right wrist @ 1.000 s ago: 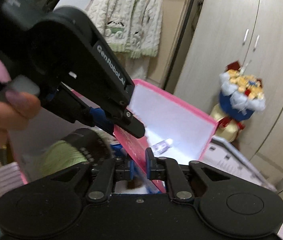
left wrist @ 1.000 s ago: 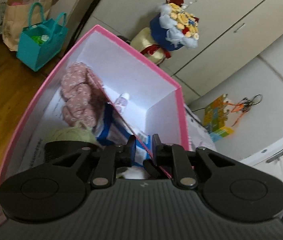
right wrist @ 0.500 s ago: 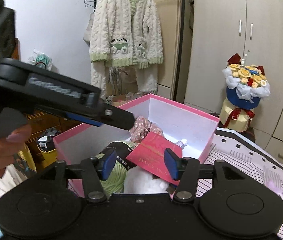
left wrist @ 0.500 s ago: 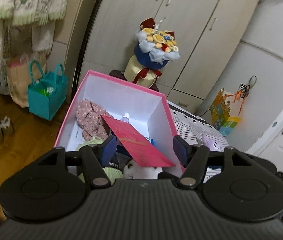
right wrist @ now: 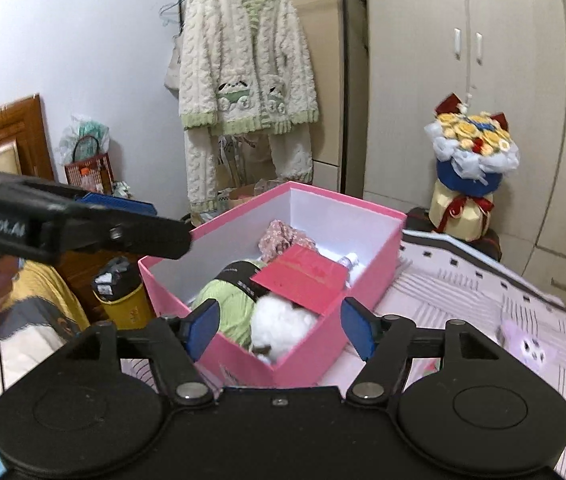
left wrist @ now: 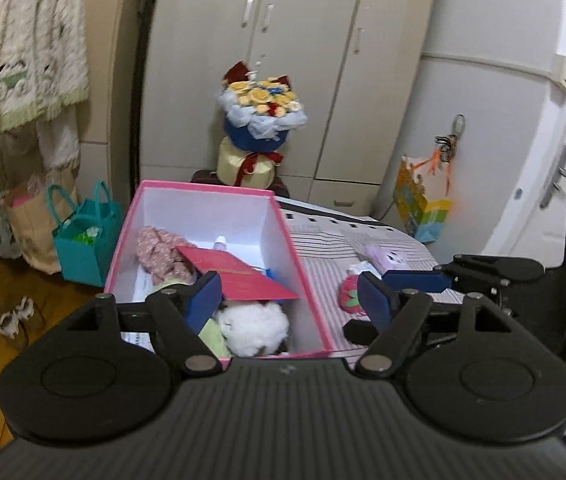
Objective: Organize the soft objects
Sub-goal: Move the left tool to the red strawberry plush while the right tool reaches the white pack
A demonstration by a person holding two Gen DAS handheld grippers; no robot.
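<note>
jaws: both grippers spread wide, holding nothing | left gripper (left wrist: 289, 292), right gripper (right wrist: 277, 328) hover above pink box (right wrist: 303, 364) on bed | red card (right wrist: 303, 280) lies atop white plush (right wrist: 283, 324), probably just dropped there

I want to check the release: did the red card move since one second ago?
Yes. The red card was upright between both grippers' fingers; now it lies flat in the pink box, on the white plush.

Both wrist cams above, facing shared pink box (left wrist: 306, 280) (right wrist: 367, 276).
</note>
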